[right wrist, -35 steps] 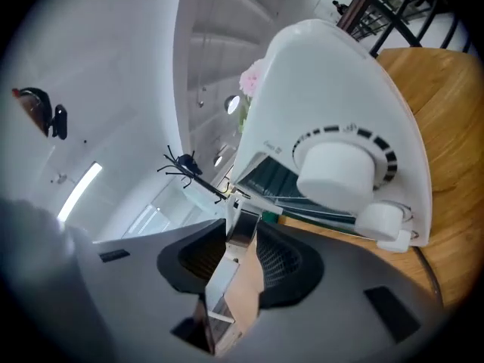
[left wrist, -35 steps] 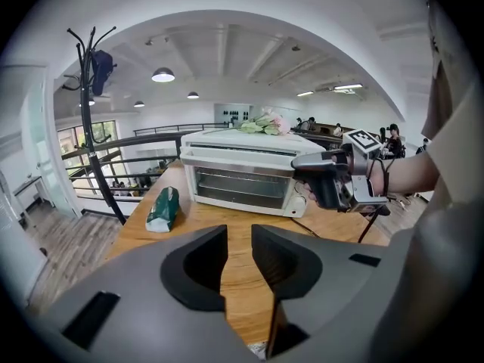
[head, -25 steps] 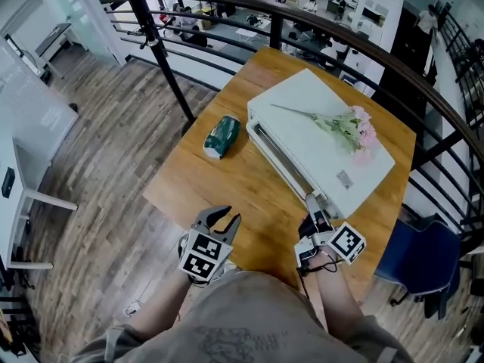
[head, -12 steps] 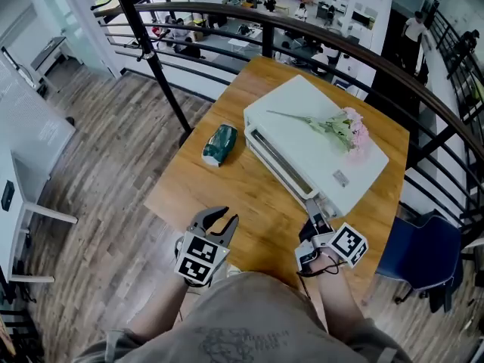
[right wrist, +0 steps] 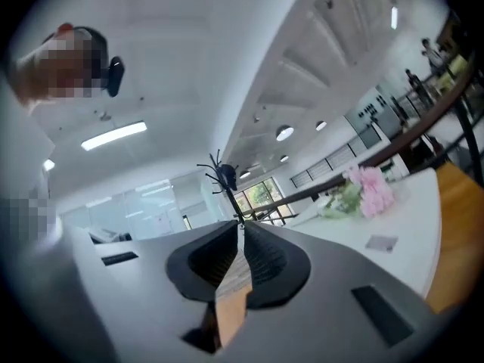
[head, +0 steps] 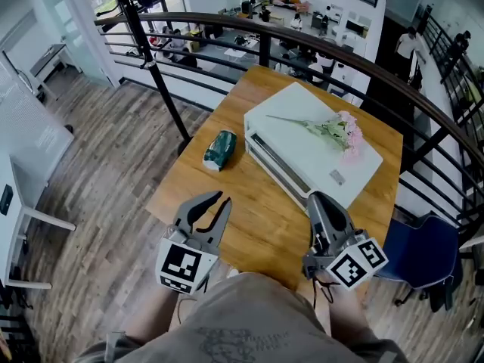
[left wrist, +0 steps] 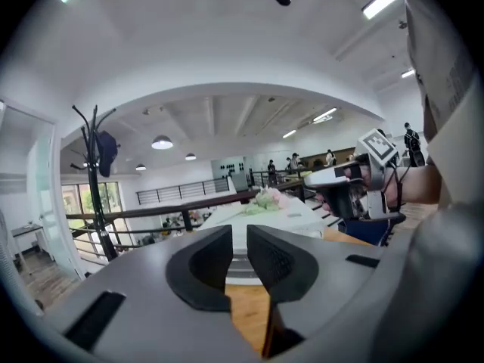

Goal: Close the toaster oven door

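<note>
Two grippers: both low over the near edge of the light-brown wooden table (head: 249, 203), at the 6 o'clock side.
L gripper (head: 210, 205): 7 o'clock on table, over bare wood. Jaws closing, narrow gap left, nothing betw. them.
R gripper (head: 318, 200): 5 o'clock. Jaws closing, tips about meeting, nothing betw. them. Tips sit just beside oven's near corner; can't tell if touching.
Toaster oven: white box-shaped toaster oven (head: 318, 157), from table centre out to 2 o'clock, set diagonally, well apart from L gripper.
Door: oven door (head: 278, 165) on the long face toward 8 o'clock. Looks flush w/ the body, dark strip along its top edge.
Flowers: pink flower sprig w/ green stem (head: 336, 131), lying flat on oven top.
Packet: green-and-white soft packet (head: 219, 150), 10 o'clock, near oven front, not touching it.
Far: dark curved metal railing (head: 227, 17) past table at 12 o'clock. Blue chair (head: 416, 255) off table at 4 o'clock.
</note>
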